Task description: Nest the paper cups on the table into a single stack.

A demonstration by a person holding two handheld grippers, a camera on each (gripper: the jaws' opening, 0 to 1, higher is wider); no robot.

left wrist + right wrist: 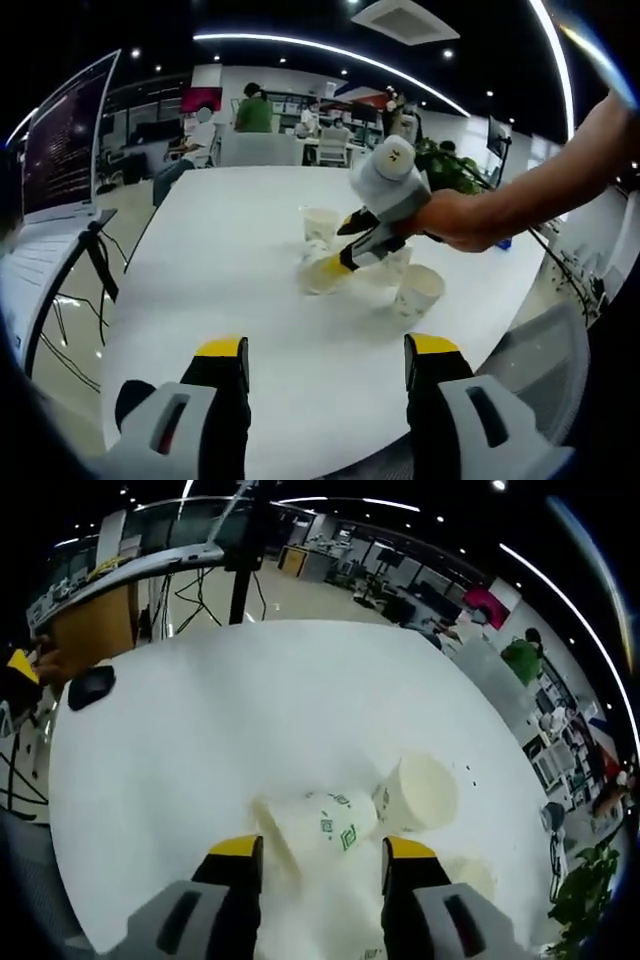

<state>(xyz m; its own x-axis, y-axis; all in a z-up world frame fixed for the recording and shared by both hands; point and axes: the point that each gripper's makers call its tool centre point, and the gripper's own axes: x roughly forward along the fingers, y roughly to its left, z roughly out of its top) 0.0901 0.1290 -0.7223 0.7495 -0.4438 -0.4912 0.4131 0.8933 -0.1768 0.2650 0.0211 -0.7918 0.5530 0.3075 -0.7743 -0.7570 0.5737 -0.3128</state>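
Over the table [230, 250], the right hand-held gripper [335, 262] angles down, clasping a tipped paper cup [318, 830].

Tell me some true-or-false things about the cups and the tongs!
1. The round white table holds several white paper cups. True.
2. The right tongs have a tipped-over white paper cup with green print between their tips. True.
3. The left tongs are holding a cup. False: they are open, with nothing between them.
4. The cups are red plastic. False: they are white paper.
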